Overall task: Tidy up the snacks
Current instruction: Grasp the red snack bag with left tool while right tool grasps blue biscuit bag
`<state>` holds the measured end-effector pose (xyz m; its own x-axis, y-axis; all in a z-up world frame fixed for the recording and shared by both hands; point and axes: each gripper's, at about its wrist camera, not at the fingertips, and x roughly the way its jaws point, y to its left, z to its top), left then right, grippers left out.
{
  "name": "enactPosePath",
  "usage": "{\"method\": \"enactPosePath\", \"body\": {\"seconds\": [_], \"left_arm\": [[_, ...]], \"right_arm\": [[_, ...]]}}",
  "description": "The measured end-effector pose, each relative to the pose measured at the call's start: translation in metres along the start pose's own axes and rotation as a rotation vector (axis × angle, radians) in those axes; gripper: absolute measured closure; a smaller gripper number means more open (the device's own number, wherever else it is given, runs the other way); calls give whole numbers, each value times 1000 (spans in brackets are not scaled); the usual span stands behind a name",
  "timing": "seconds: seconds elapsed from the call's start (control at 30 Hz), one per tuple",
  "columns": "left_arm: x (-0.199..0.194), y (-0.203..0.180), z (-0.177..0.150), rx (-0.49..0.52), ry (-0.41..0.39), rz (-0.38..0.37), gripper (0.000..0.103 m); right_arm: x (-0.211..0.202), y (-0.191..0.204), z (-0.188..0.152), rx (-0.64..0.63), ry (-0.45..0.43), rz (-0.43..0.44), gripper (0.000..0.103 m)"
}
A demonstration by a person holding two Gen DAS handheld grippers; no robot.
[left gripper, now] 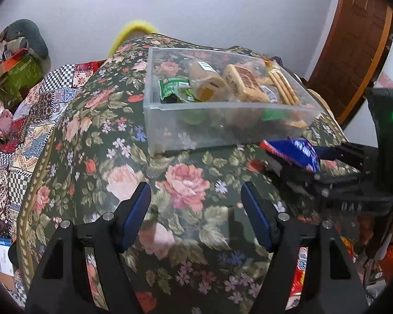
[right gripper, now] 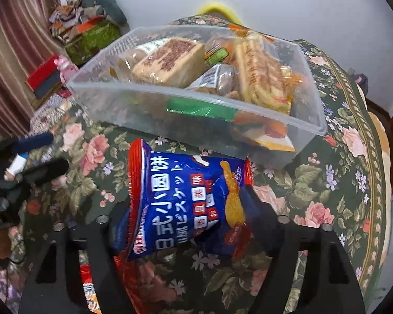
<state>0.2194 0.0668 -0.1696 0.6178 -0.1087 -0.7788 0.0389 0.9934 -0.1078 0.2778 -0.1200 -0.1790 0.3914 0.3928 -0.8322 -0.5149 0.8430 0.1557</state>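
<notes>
Clear plastic bin [left gripper: 222, 128]: stands on the floral-covered counter [left gripper: 112, 141], at 12 o'clock in both wrist views. Already holds most of the snacks: a beige wrapped cake [right gripper: 167, 60], a pack of long biscuits [right gripper: 259, 73], a green packet [left gripper: 173, 87], and other wrapped items lower down that show only through the wall. Judged well along.

Blue biscuit bag [right gripper: 186, 204]: red-edged, printed with Asian lettering. Off the counter, carried just short of the bin's near wall; not yet inside.

Red-wrapped snack [left gripper: 300, 274]: partly seen at 5 o'clock in the left view, under the tool frame, apart from the bin. Judged still to be sorted; whether more lie out of view cannot be told.

Right tool [right gripper: 194, 225]: clenched on the blue biscuit bag, the fingers largely hidden behind the crumpled foil. Seen from the left view at 3 o'clock with the bag pinched between its black jaws.

Left tool [left gripper: 196, 209]: spread wide, blue pads [left gripper: 137, 214] well apart, nothing between them; hovers over bare cloth in front of the bin.
</notes>
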Motion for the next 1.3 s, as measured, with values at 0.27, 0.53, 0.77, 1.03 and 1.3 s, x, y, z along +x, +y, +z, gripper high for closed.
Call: {"method": "enactPosePath", "body": {"seconds": [0.27,0.53,0.77,1.03,1.3], "left_arm": [[-32,-25,-33,57,20,-45,30],[-57,-47,-86,132,59,-40,24],[-48,-56,-103,128,107,-46,24],[-35,-25,-81,57,90,69,24],[-60,-18,-75,-9,61,62,24]], "right_arm": [[-30,-6,-31,40,-27,15,45],[-63,-11,-66,89,-33,47,45],[-67,2,-89,115,-12,108,45],[-61,24,-89,161,-26,192,45],[-81,17,-89,156,-76,118,45]]}}
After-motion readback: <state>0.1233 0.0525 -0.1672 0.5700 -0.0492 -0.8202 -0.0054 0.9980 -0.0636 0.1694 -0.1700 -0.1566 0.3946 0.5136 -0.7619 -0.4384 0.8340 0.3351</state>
